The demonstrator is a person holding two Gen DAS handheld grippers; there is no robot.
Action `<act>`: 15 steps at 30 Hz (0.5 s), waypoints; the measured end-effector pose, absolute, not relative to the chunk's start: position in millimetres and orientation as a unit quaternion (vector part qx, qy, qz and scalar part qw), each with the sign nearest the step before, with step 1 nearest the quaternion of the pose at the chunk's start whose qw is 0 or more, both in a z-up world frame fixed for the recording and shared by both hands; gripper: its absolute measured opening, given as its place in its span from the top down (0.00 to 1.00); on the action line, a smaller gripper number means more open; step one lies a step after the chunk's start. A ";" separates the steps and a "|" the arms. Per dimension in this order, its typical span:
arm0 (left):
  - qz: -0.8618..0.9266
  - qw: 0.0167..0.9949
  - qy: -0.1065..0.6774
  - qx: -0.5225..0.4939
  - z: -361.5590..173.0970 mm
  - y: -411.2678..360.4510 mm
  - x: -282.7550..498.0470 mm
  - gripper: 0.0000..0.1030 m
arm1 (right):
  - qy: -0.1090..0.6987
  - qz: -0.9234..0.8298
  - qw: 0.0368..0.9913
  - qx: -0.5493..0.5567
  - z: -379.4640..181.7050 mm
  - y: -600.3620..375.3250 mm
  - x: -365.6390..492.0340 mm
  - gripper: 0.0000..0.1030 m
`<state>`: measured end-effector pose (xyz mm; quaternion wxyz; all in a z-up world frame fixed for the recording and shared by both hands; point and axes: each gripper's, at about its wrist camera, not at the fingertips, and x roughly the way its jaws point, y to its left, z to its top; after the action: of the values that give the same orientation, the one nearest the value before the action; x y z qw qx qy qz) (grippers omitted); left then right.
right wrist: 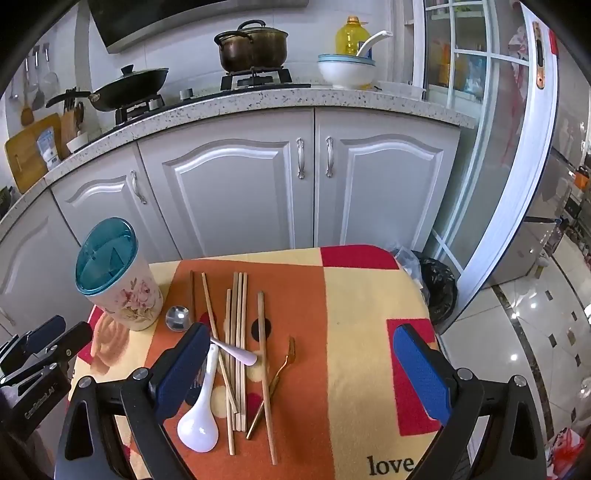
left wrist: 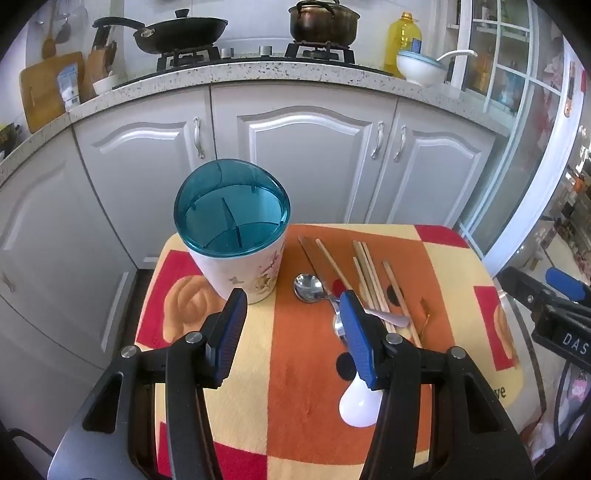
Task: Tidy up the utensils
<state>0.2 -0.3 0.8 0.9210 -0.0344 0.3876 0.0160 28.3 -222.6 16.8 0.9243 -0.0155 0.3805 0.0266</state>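
Observation:
A floral utensil holder [left wrist: 236,236] [right wrist: 118,280] with a teal divided insert stands upright at the table's far left. To its right lie a metal spoon [left wrist: 312,288] [right wrist: 178,317], several wooden chopsticks [left wrist: 369,273] [right wrist: 238,332], a white ceramic spoon [left wrist: 360,400] [right wrist: 201,410] and a small gold fork [right wrist: 277,384]. My left gripper [left wrist: 293,332] hovers open above the cloth, between the holder and the spoons, holding nothing. My right gripper [right wrist: 301,369] hangs open over the chopsticks and fork, its left pad above the white spoon's handle, nothing held.
A patterned orange, yellow and red cloth [right wrist: 362,332] covers the small table. White kitchen cabinets [right wrist: 229,192] and a counter with a stove, wok [left wrist: 177,31] and pot [right wrist: 253,46] stand behind. A black bin bag [right wrist: 437,284] sits on the floor at the right.

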 end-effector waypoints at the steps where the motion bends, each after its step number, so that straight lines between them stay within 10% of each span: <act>1: 0.017 0.922 0.386 -0.034 1.6 -0.7 0.3 0.50 | 0.380 0.027 0.924 -0.017 17.8 -221.2 28.4 0.03; 15: 0.017 0.922 0.384 -0.033 2.5 -1.2 3.5 0.50 | 0.374 0.034 0.927 -0.020 26.9 -219.8 25.6 0.03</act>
<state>3.5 -1.2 2.5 0.9225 -0.0325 0.3843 0.0175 25.6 -219.8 26.9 0.9267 -0.0199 0.3738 0.0340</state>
